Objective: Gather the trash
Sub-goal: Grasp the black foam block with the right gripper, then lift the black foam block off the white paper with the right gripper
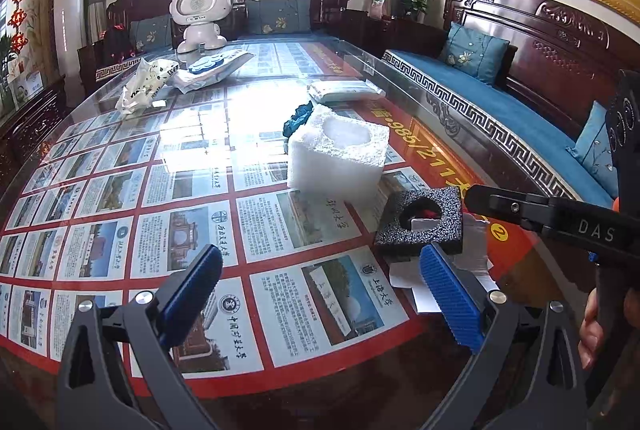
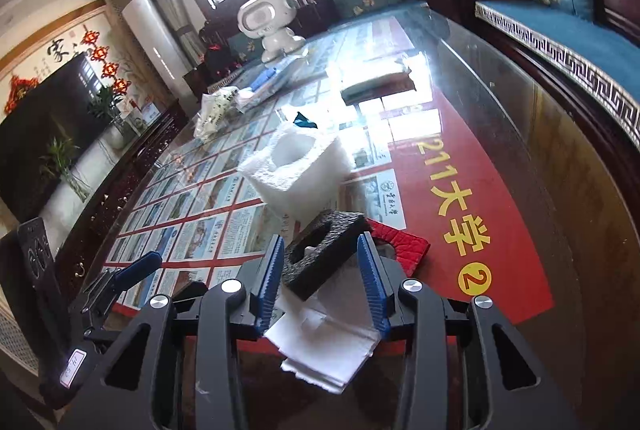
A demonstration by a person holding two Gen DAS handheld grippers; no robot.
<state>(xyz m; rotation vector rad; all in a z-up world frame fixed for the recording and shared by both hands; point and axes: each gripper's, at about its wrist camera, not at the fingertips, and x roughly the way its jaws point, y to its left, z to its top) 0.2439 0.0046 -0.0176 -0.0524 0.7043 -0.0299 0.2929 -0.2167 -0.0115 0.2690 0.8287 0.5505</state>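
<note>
A black foam piece (image 1: 420,226) (image 2: 320,258) with a cut-out hole lies on white folded paper (image 2: 324,346) near the table's front right. My right gripper (image 2: 322,262) straddles it, its blue pads against the foam's two sides, shut on it; in the left wrist view one of its black fingers (image 1: 492,204) reaches the foam's right edge. A white foam block (image 1: 340,158) (image 2: 296,174) stands just behind. My left gripper (image 1: 320,294) hangs open over the table left of the black foam, nothing between its fingers. A red flat item (image 2: 400,244) pokes out under the foam.
Further back on the glass-topped table (image 1: 120,190) lie a teal crumpled scrap (image 1: 298,118), a white printed bag (image 1: 144,86), plastic packets (image 1: 212,68), a flat white packet (image 1: 344,90) and a white toy robot (image 1: 200,18). Blue-cushioned wooden benches (image 1: 500,106) line the right side and the back.
</note>
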